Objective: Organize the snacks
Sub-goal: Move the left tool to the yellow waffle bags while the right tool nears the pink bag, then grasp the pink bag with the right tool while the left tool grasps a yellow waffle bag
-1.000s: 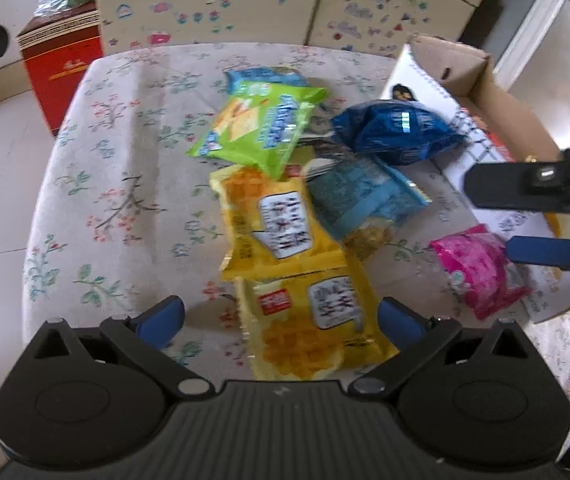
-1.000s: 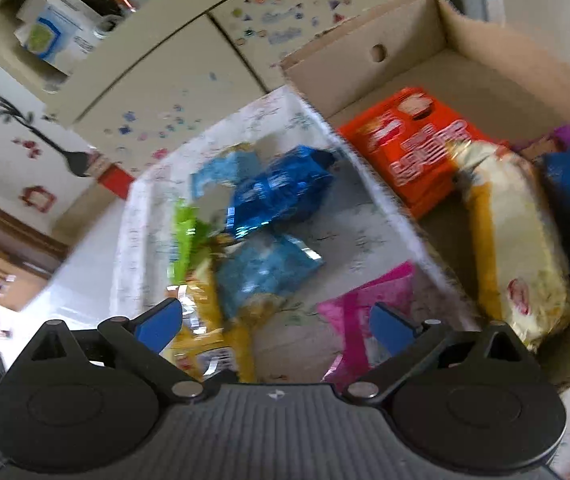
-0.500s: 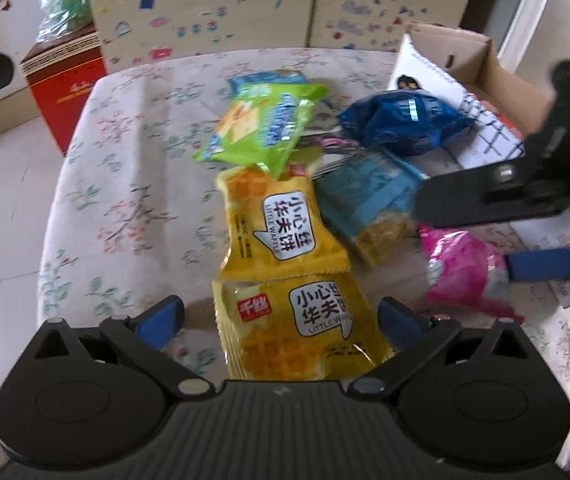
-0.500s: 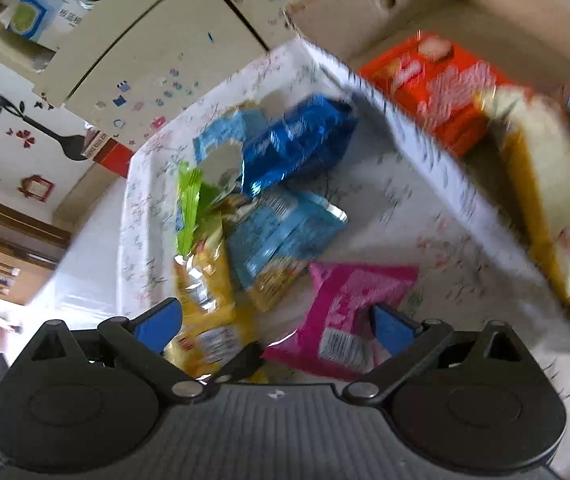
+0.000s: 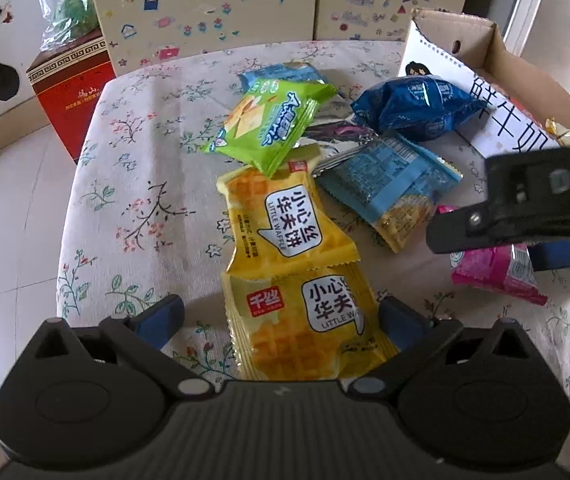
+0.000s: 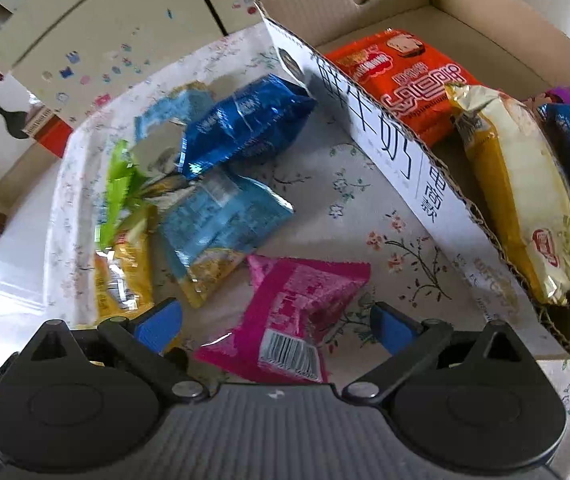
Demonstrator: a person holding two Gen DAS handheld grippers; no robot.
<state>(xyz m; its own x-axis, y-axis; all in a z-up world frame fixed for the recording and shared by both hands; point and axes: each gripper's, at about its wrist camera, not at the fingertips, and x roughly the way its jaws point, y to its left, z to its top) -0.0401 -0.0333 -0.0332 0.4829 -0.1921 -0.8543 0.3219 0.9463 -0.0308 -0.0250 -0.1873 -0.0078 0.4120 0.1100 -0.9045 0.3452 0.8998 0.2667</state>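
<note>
Several snack packets lie on the floral tablecloth [image 5: 141, 184]. My left gripper [image 5: 281, 316] is open, its blue fingertips on either side of the near yellow waffle packet [image 5: 305, 324]; a second yellow packet [image 5: 281, 224] lies just beyond. A green packet [image 5: 273, 120], a light blue packet [image 5: 389, 188] and a dark blue packet [image 5: 417, 106] lie farther off. My right gripper [image 6: 277, 322] is open and straddles the pink packet [image 6: 297, 316], which also shows in the left wrist view [image 5: 497, 272] under the right gripper's black body. The cardboard box [image 6: 413, 152] holds an orange packet [image 6: 409, 84] and a cream-yellow packet [image 6: 521, 184].
The cardboard box [image 5: 481, 56] stands at the table's right edge. A red carton [image 5: 71, 88] with a plastic bag on top sits on the floor beyond the table's left corner. A stickered cabinet [image 5: 213, 4] stands behind the table. Bare tablecloth lies to the left of the packets.
The right gripper swung away from the box and came down over the pink packet. The left gripper moved forward and lower, so the near yellow packet now sits between its fingertips.
</note>
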